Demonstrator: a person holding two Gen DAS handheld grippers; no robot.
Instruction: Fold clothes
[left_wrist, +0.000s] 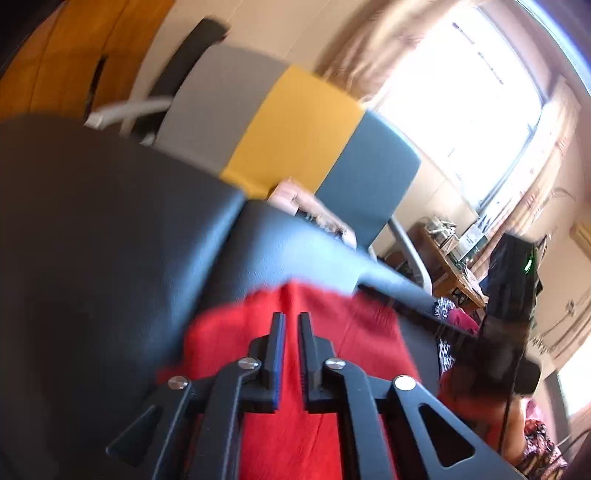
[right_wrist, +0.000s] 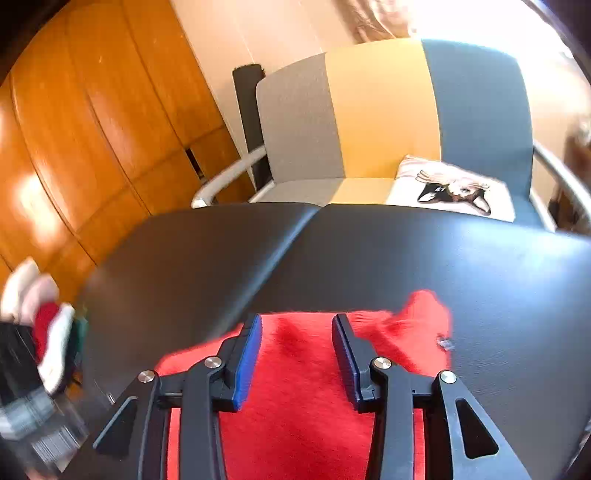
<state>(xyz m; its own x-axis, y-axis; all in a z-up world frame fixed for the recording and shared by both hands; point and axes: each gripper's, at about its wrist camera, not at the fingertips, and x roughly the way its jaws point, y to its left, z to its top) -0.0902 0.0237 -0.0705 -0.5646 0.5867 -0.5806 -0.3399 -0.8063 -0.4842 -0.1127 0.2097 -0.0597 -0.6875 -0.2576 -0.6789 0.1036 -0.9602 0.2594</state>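
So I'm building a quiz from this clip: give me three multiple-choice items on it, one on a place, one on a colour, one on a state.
1. Where does the red garment lie?
A. on the black table
B. on the chair
C. on the floor

2. What colour is the middle stripe of the chair?
A. green
B. yellow
C. white

3. How does the right hand-held gripper stand?
A. shut on the garment
B. shut on a cushion
C. open, nothing pinched

Answers:
1 A: the red cloth is spread on the dark tabletop.
2 B: the yellow band sits between the grey and blue ones.
3 C: its jaws stand apart with the cloth lying beneath them.
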